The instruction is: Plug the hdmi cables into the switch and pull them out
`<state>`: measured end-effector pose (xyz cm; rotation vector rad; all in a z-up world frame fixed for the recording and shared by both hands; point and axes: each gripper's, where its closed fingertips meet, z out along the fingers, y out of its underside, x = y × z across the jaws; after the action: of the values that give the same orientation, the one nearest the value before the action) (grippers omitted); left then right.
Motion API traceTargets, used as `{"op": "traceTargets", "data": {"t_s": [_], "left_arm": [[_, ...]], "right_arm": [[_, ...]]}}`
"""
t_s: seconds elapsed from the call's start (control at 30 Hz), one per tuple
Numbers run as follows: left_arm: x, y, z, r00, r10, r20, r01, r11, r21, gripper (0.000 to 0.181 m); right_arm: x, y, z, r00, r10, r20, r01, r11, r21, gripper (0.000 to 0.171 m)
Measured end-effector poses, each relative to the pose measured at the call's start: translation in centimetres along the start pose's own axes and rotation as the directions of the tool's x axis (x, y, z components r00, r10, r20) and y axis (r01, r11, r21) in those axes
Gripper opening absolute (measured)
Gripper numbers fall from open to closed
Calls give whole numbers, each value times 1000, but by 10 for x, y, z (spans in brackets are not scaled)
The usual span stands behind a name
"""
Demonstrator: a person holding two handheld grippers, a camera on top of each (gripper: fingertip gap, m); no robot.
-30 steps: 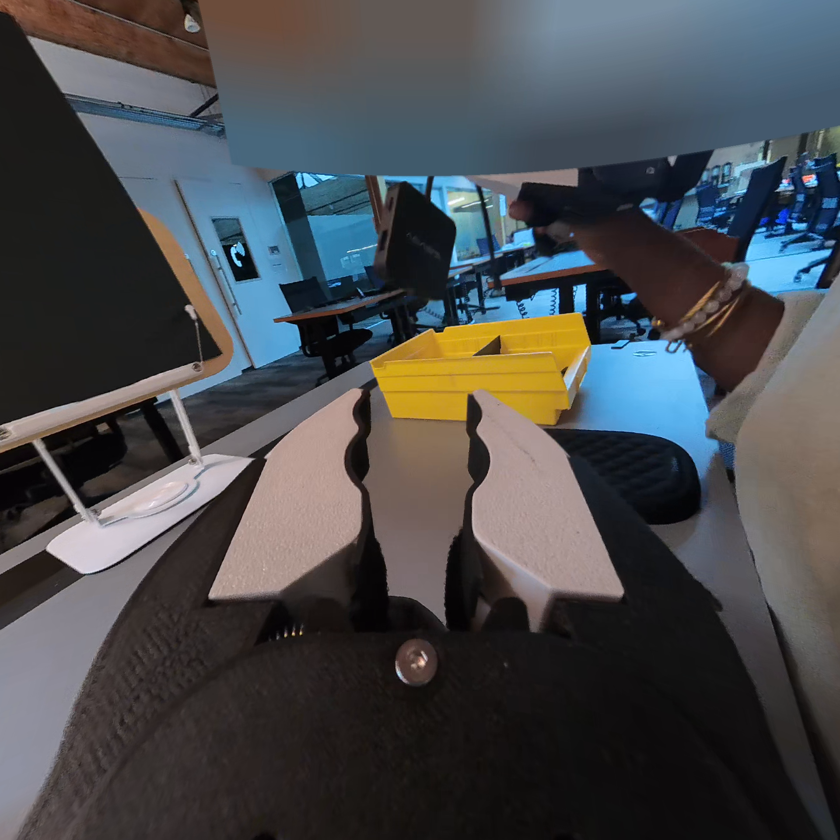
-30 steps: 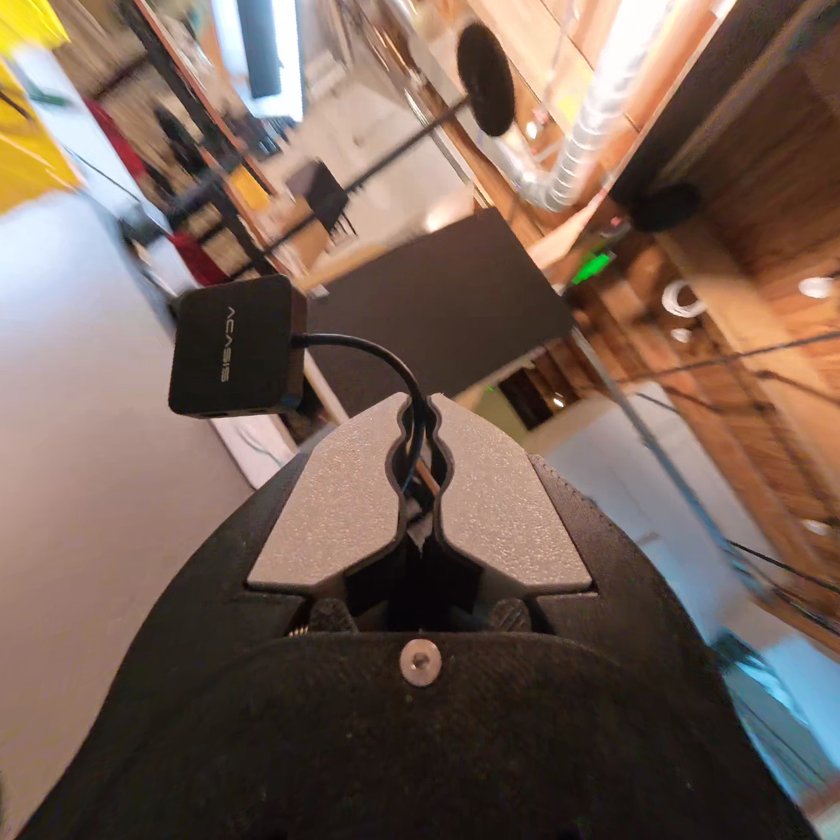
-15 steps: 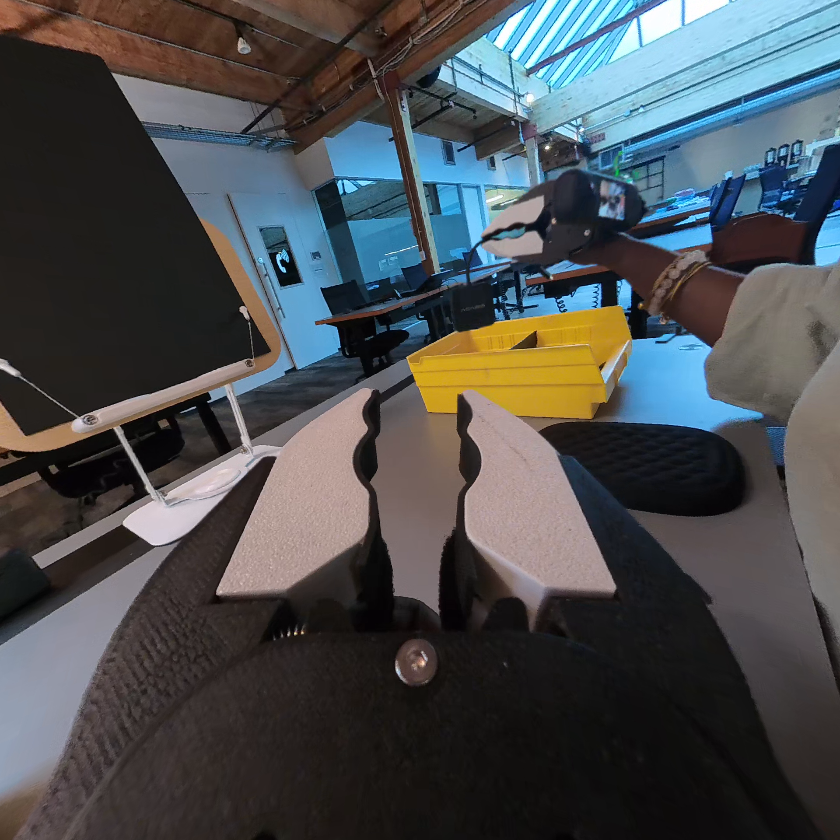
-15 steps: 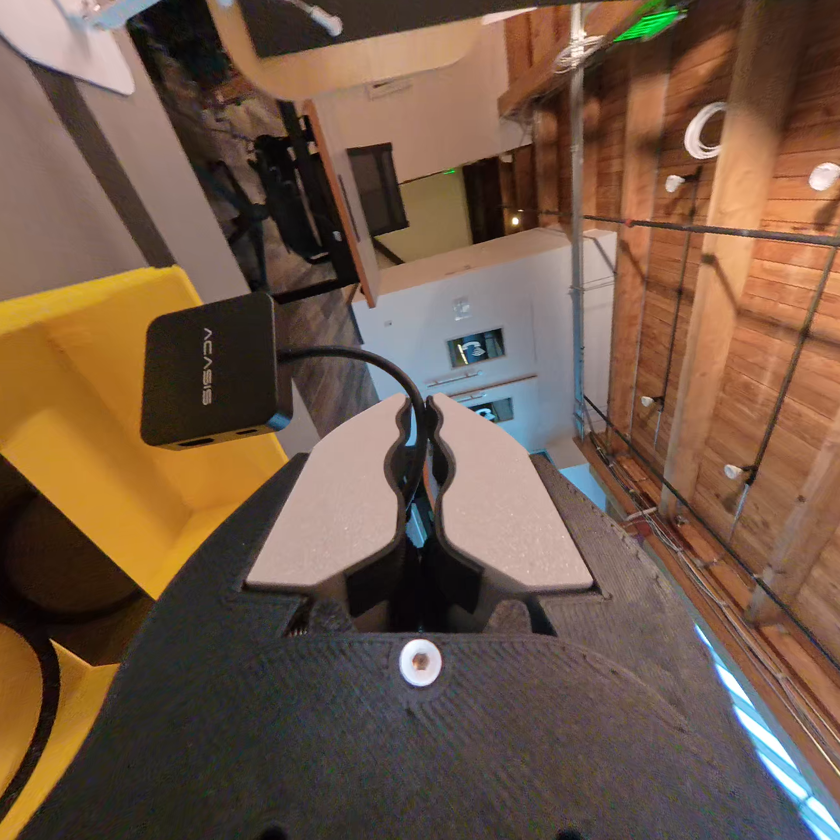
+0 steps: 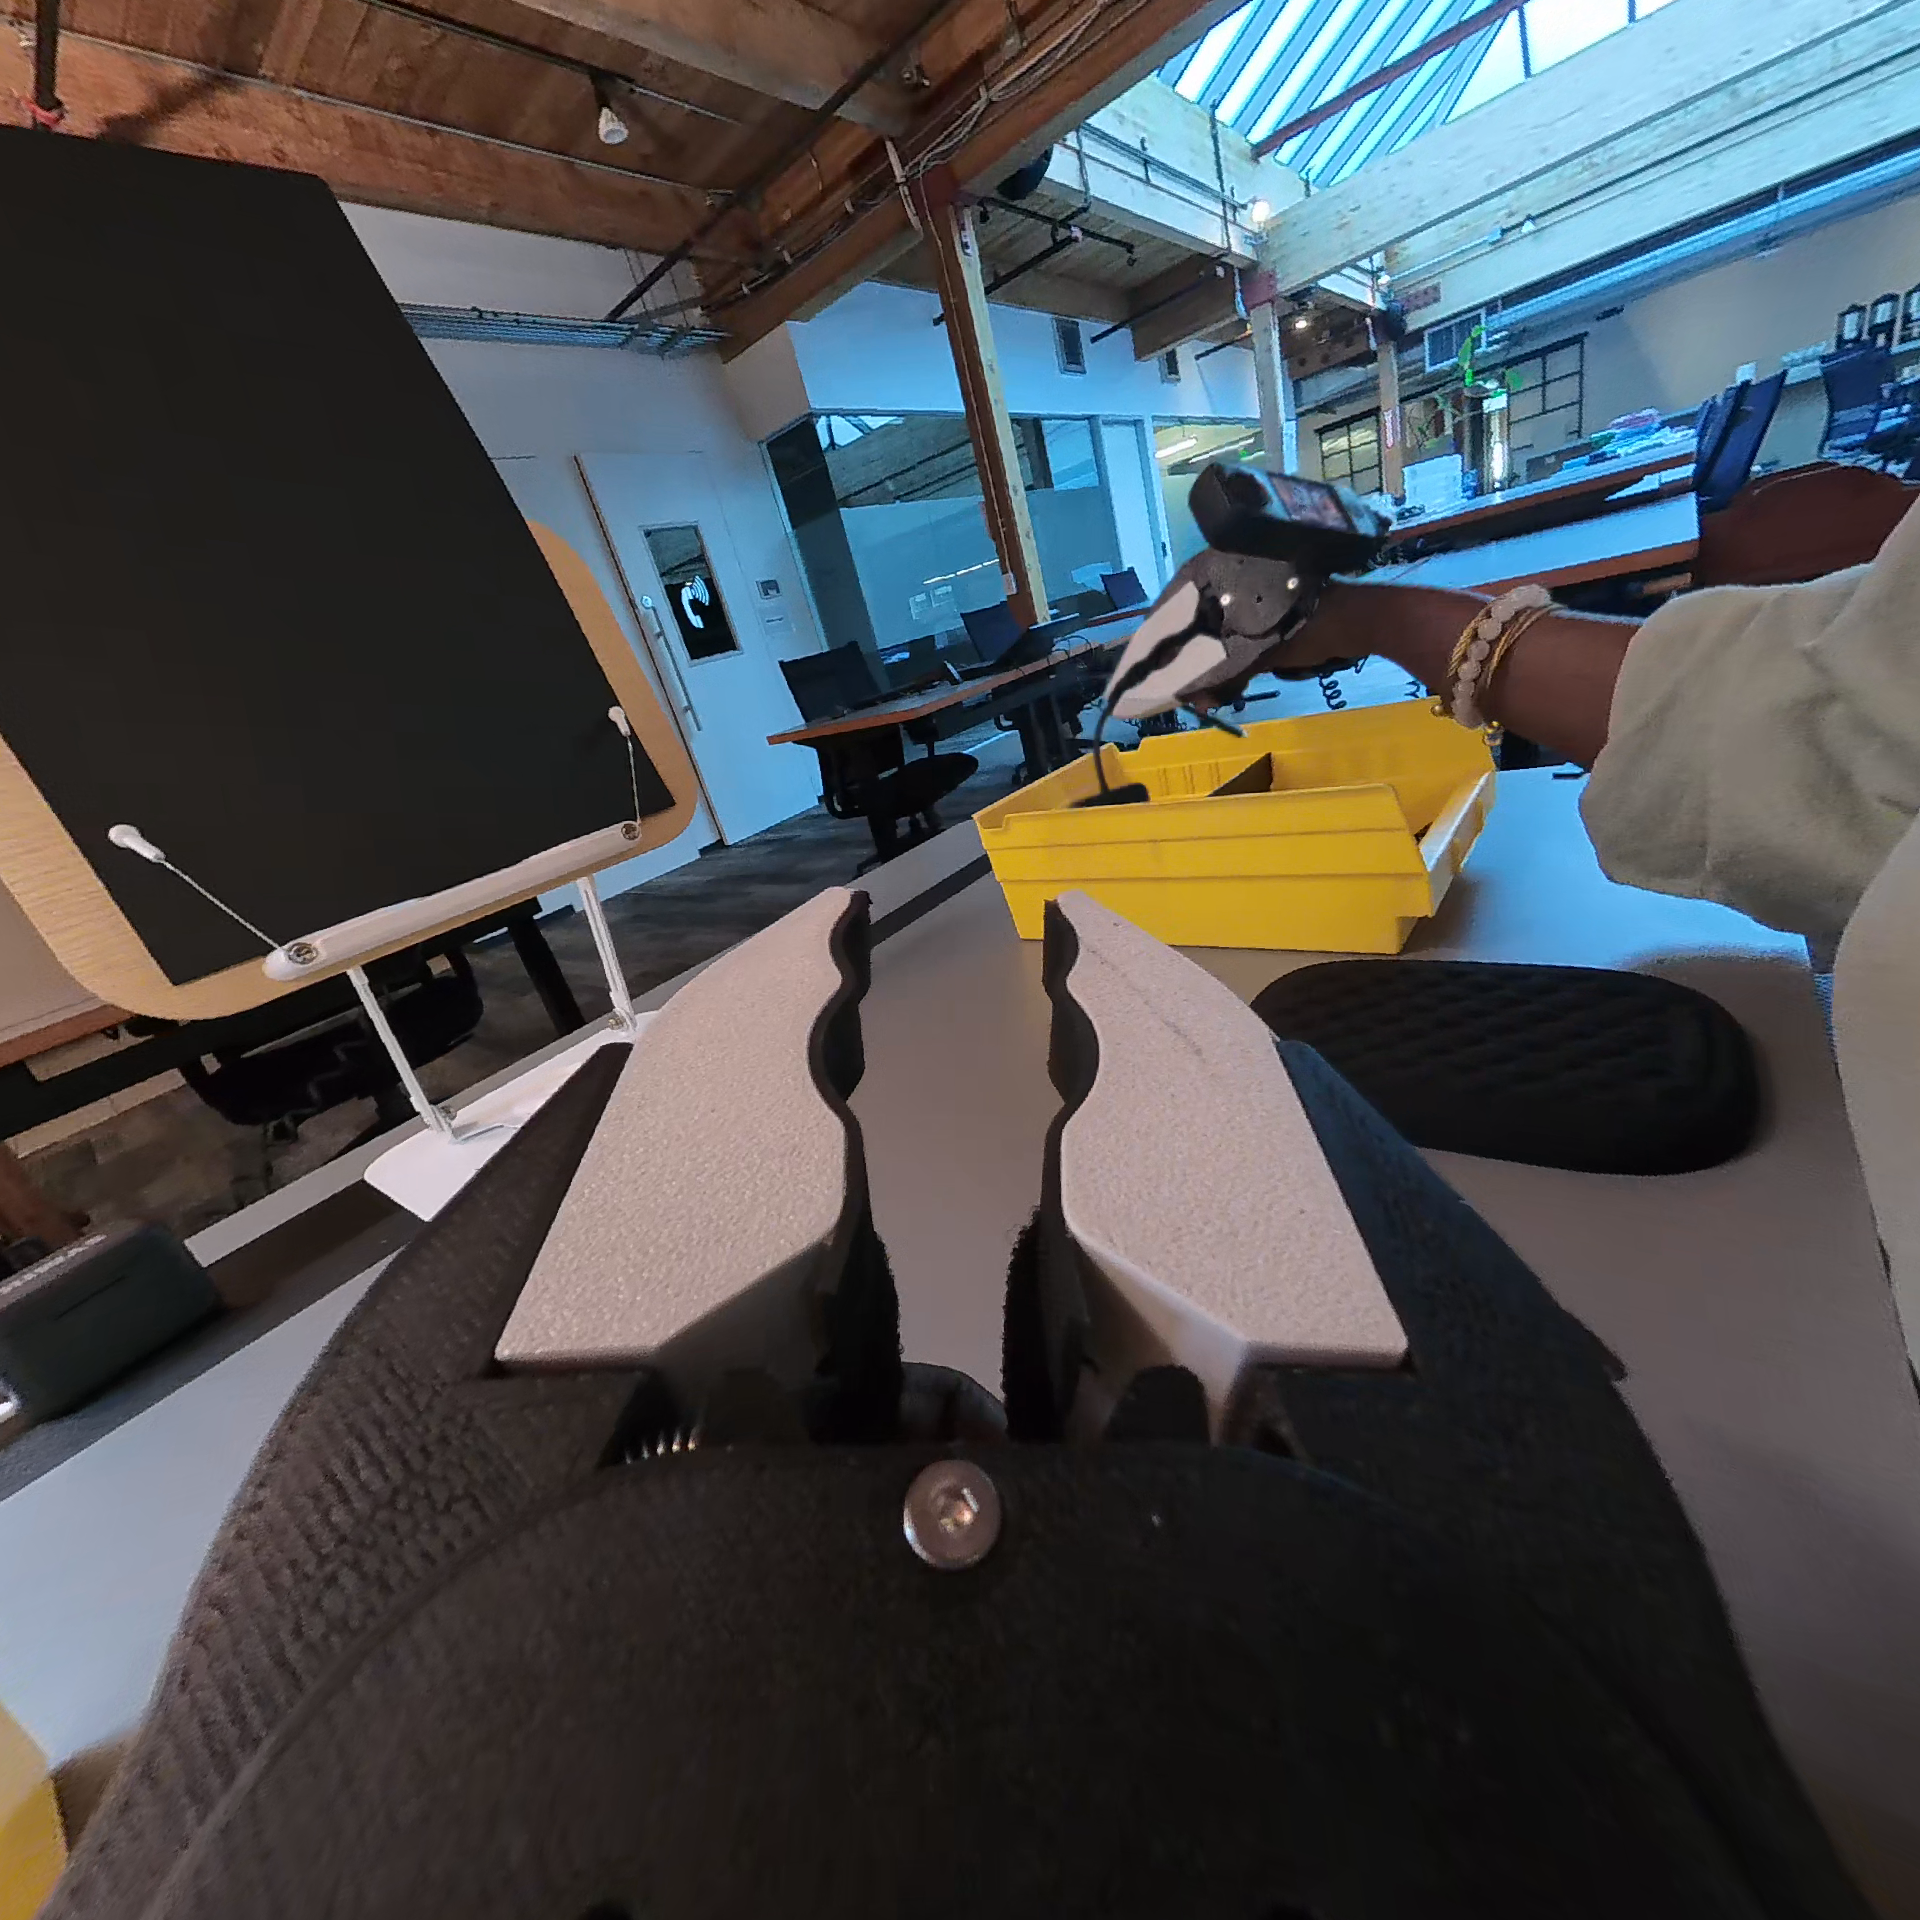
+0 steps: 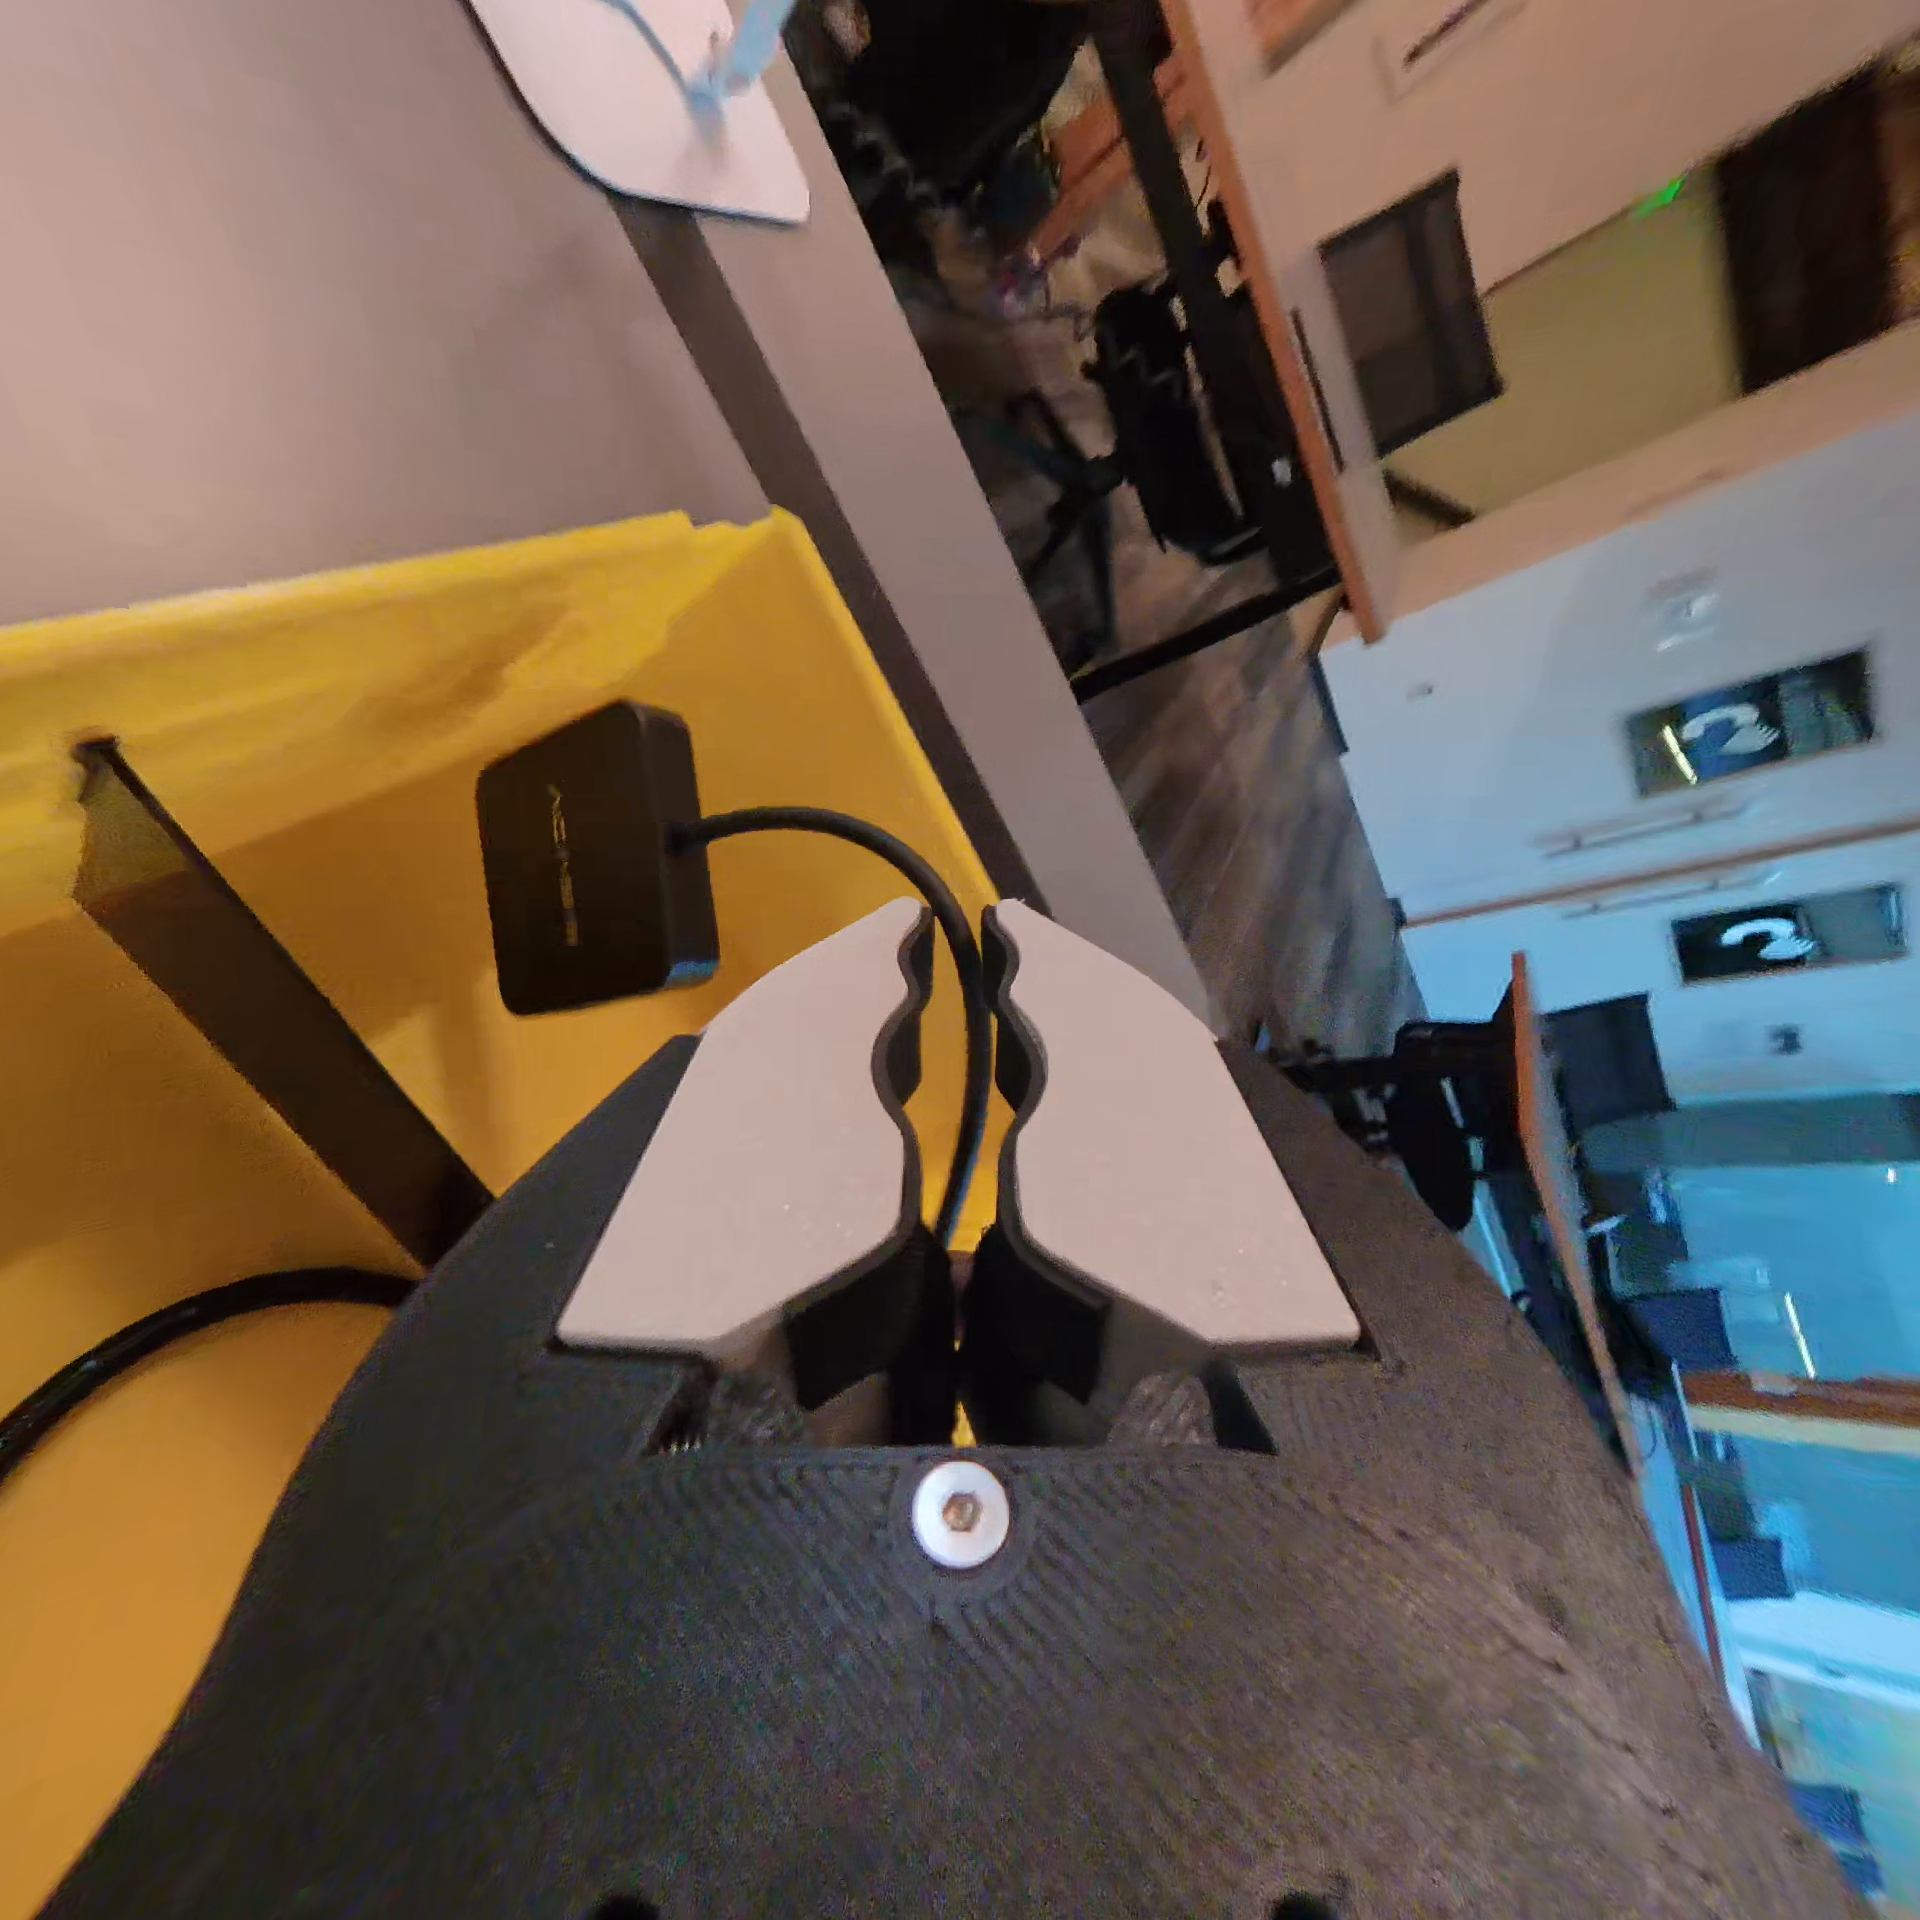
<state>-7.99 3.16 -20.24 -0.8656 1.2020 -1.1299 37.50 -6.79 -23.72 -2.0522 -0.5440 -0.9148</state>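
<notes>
Switch hangs inside yellow bin.
Right tongs slightly parted, pigtail cable between; switch dangles in bin; left tongs open, empty.

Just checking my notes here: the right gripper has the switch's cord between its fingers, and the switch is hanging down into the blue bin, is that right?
Almost. The bin is yellow, not blue, as the right wrist view shows. The rest stands: the right gripper has the cord between its fingers, and the switch hangs in the bin.
</notes>
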Motion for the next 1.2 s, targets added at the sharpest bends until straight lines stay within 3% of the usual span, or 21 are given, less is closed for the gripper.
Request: {"op": "traceTargets", "data": {"t_s": [0.17,0.33,0.53,0.77,0.93,1.1,1.2], "left_arm": [[-1,-1,0,1000,5,1,-5,1000,0,32],[-2,-1,-1,1000,4,7,-4,1000,1,32],[-5,1,-2,1000,7,20,-7,1000,-6,32],[-8,4,-3,1000,-3,27,3,1000,-9,31],[-8,5,-2,1000,1,25,-1,1000,-14,31],[-8,5,-2,999,9,34,-8,1000,-20,31],[-9,5,-3,999,13,44,-12,1000,-25,31]], "right_arm": [[-12,25,8,996,62,63,-54,991,-119,19],[-6,21,6,980,187,68,-181,980,-88,22],[19,36,-9,953,301,-33,-303,946,-114,26],[37,120,-40,823,524,-218,-568,759,-320,29],[34,124,-24,711,694,-114,-696,672,-252,34],[35,106,2,827,560,-45,-551,791,-267,35],[29,91,19,964,265,3,-252,919,-303,36]]}}
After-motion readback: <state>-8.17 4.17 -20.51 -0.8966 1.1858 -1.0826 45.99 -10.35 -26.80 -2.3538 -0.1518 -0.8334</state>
